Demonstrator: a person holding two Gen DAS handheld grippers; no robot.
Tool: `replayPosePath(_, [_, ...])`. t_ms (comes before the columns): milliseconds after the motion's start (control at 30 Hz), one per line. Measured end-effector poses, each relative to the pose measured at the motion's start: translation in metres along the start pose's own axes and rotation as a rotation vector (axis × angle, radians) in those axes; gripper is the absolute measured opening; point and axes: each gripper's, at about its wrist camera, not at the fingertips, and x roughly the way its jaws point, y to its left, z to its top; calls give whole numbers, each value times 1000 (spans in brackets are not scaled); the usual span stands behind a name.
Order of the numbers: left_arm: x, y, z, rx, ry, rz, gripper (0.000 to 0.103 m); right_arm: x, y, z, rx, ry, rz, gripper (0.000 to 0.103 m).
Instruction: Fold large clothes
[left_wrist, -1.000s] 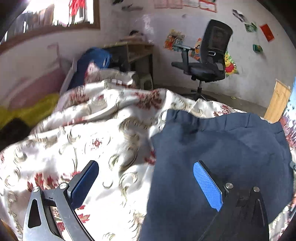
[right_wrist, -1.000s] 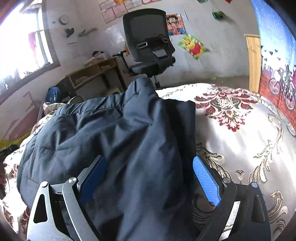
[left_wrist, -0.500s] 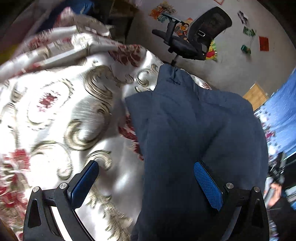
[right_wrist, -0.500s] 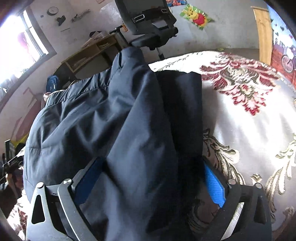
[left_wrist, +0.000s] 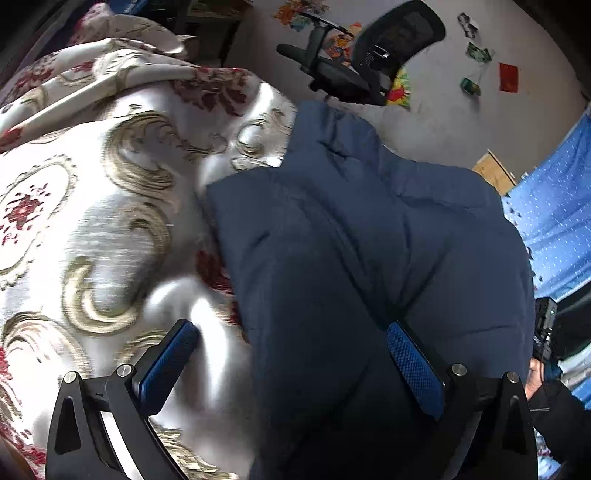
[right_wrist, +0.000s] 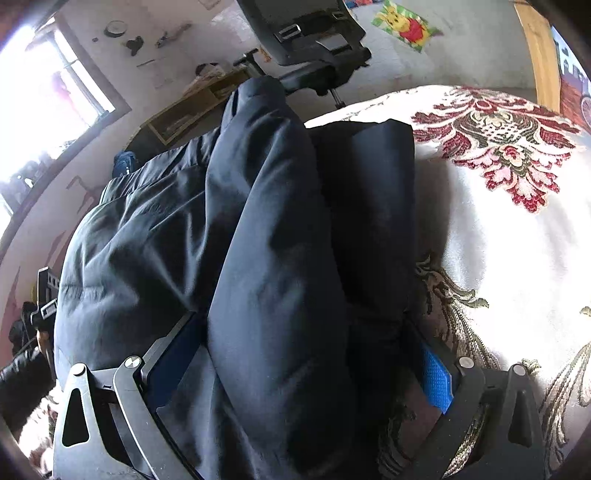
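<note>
A dark navy padded jacket (left_wrist: 351, 258) lies partly folded on a white bedspread (left_wrist: 92, 229) with gold and red floral patterns. My left gripper (left_wrist: 291, 343) is open, low over the jacket's left edge; its left pad sits over the bedspread, its right pad presses on the jacket. In the right wrist view the jacket (right_wrist: 258, 258) bulges up as a thick fold between the jaws. My right gripper (right_wrist: 306, 354) is open and straddles this fold, with both blue pads partly hidden by the cloth.
A black office chair (left_wrist: 369, 70) stands beyond the bed by a wall with posters. A wooden desk (right_wrist: 192, 107) and a bright window (right_wrist: 48, 96) are at the back left. The bedspread extends to the right (right_wrist: 517, 229). A blue patterned cloth (left_wrist: 554, 214) hangs at right.
Both grippers have dropped lower and pushed forward onto the jacket. The right gripper's jaws now sink around the thick fold, hiding more of its pads. The jaws stayed open.
</note>
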Motion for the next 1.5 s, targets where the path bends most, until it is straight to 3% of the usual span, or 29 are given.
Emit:
replayPosePath(333, [26,0,22,-55,106,-50,103,-1,2,4,5,6,7,102])
replayPosePath(733, [30,-14,17,-35,141,12,103,1,4,10,26,48,5,102])
replayPosePath(800, [29,-19,17,-22,140,28,98,2,6,11,35,61,13,102])
replayPosePath(967, [17,-30,13,-20,137,16,66,6,17,11,51,105,51,94])
replayPosePath(1067, [10,-35,10,-22,126,34,54,8,26,7,34,141,71,93])
replayPosePath(1133, [4,-39,9,-29,109,61,45,7,32,6,16,144,70,83])
replayPosePath(1300, [-12,-66,9,3,60,167,29,-9,35,7,49,109,71,36])
replayPosePath(1500, [-35,-109,12,34,-11,288,20,-39,58,18,-30,34,57,17])
